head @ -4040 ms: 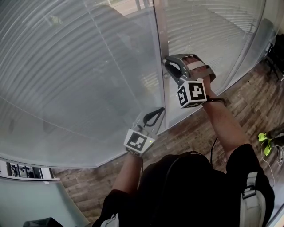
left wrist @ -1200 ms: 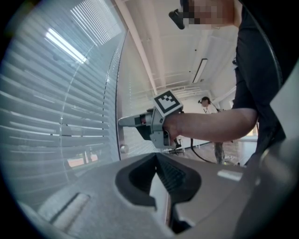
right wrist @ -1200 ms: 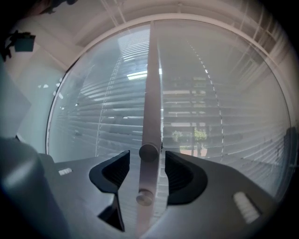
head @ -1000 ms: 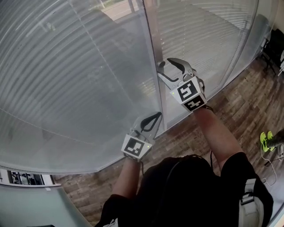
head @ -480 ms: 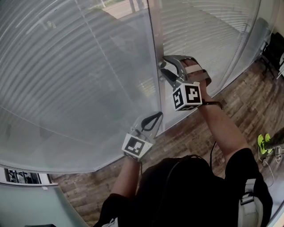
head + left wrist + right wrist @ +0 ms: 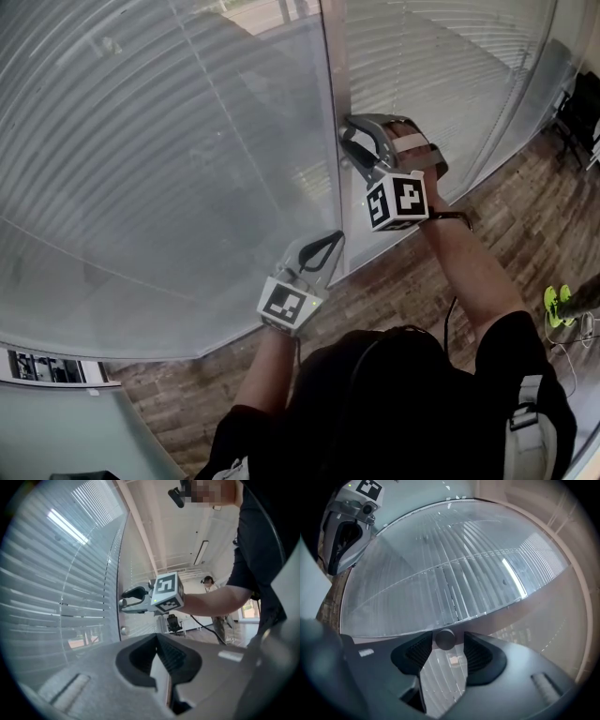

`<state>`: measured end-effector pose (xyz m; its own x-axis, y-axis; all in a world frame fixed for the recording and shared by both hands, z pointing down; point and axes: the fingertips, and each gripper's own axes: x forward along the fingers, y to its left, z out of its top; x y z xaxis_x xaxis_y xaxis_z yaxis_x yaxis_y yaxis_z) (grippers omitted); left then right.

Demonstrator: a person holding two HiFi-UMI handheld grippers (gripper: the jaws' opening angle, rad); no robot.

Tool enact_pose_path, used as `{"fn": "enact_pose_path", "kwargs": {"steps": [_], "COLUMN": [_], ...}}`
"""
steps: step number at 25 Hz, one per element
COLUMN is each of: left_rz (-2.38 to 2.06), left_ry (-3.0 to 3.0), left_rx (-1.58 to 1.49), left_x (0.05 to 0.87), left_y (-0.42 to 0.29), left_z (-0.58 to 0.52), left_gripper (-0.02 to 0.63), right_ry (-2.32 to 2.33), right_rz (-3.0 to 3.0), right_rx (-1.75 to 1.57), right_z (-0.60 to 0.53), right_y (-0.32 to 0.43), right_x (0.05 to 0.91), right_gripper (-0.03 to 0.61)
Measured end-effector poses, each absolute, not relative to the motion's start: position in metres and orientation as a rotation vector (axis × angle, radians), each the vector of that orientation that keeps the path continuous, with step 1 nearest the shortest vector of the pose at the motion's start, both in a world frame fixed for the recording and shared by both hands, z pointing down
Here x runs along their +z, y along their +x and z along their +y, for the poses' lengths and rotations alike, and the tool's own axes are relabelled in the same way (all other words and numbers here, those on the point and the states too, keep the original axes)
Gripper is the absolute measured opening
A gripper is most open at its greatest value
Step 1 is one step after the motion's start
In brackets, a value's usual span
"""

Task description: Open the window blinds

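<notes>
Our right gripper (image 6: 349,139) has just been closing, jaws not yet touching the round knob (image 6: 445,639) at lower centre; next we clamp and twist it.

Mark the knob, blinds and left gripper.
knob (image 6: 445,639): right gripper view, its round end face.
blinds (image 6: 141,150): head view, slats on the left side.
left gripper (image 6: 156,635): left gripper view, where its jaw tips meet.
</notes>
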<state>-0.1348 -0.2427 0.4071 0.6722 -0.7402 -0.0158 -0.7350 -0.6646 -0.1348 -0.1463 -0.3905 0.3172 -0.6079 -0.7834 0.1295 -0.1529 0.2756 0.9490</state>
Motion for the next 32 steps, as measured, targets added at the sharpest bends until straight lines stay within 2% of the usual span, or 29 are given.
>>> {"fn": "enact_pose_path", "kwargs": {"steps": [4,6,7,22,32], "left_rz": [1.228,1.224,1.219,1.212,1.221], "left_ry": [-2.756,-2.748,-2.741,-2.741,-2.736], "left_rx": [-0.05,-0.045,-0.05,-0.055,-0.071], "left_x": [0.408,0.406,0.405,0.406,0.404], "left_y": [-0.136,-0.135,-0.135,-0.137,-0.139], "left_z": [-0.243,-0.244,-0.245,-0.245,-0.244], "left_gripper": [0.003,0.003,0.003,0.004,0.003], "right_ry": [0.823,0.815,0.816,0.847,0.938], "right_rz": [-1.931,-1.922,-1.92,-1.966,-2.194], "right_rx": [-1.373,-1.378,-1.377,-1.333,-1.104], "right_z": [-0.388,-0.388,-0.388,-0.388,-0.389], "right_y": [-0.147,-0.148,-0.148,-0.148,-0.146], "right_x": [0.318,0.319,0.32,0.318,0.313], "right_gripper": [0.194,0.14,0.132,0.129,0.129]}}
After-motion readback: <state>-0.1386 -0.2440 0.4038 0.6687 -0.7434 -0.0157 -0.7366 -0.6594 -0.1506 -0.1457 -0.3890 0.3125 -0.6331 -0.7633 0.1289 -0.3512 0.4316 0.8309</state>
